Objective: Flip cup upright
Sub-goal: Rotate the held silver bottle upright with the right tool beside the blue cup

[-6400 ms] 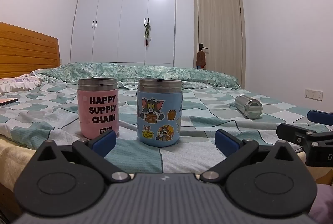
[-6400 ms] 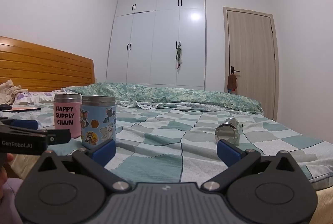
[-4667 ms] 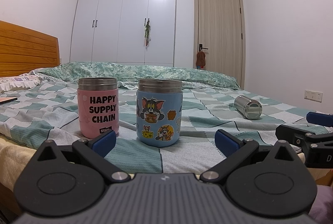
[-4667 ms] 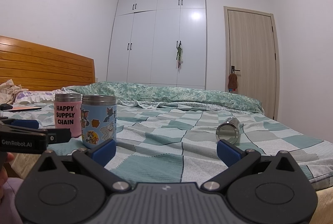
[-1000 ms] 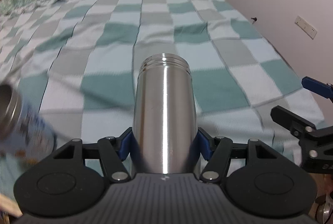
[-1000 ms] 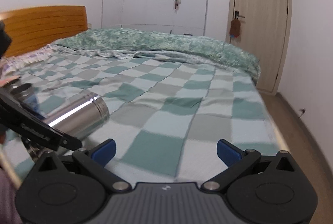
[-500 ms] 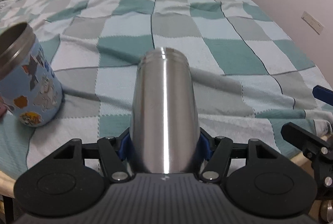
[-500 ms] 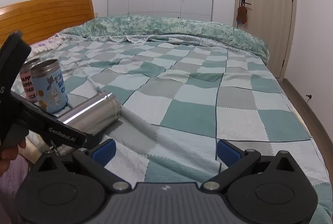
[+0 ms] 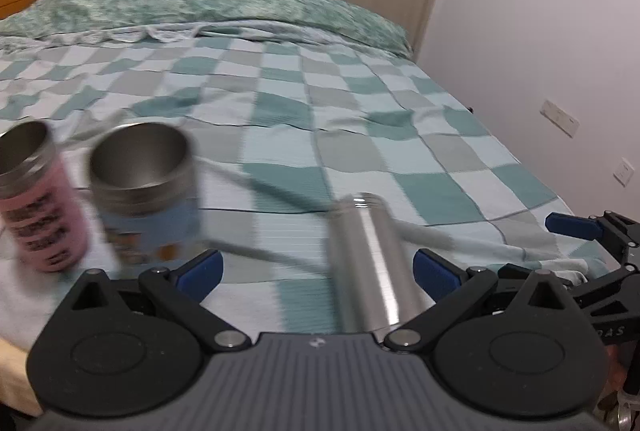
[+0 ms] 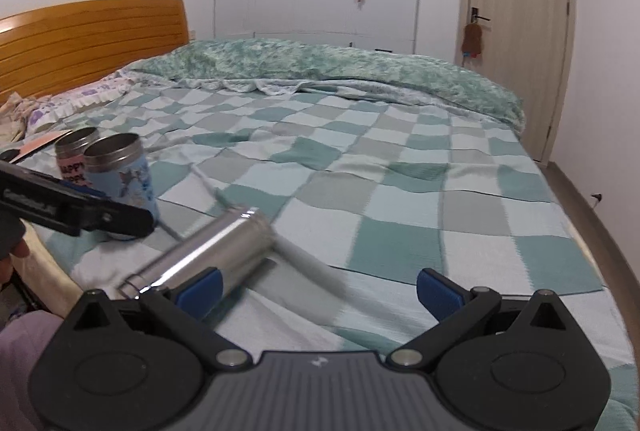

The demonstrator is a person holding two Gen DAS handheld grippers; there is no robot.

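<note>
A plain steel cup (image 9: 370,263) lies on its side on the checked bedspread, its mouth pointing away from me. In the left wrist view it sits between the open fingers of my left gripper (image 9: 316,269), nearer the right finger, and the frame is blurred. In the right wrist view the same steel cup (image 10: 212,251) lies in front of the left finger of my right gripper (image 10: 320,289), which is open and empty. The left gripper's body (image 10: 72,207) shows at the left of that view.
A blue cartoon cup (image 9: 146,191) and a pink lettered cup (image 9: 34,199) stand upright at the left near the bed's front edge. The checked bedspread (image 10: 400,191) stretches back to a rumpled green quilt (image 10: 320,67). A wooden headboard (image 10: 92,39) is at the left.
My left gripper held the steel cup half a second ago; now its jaws are wide open and the cup lies on the bed. The left view has swung left and is blurred.
</note>
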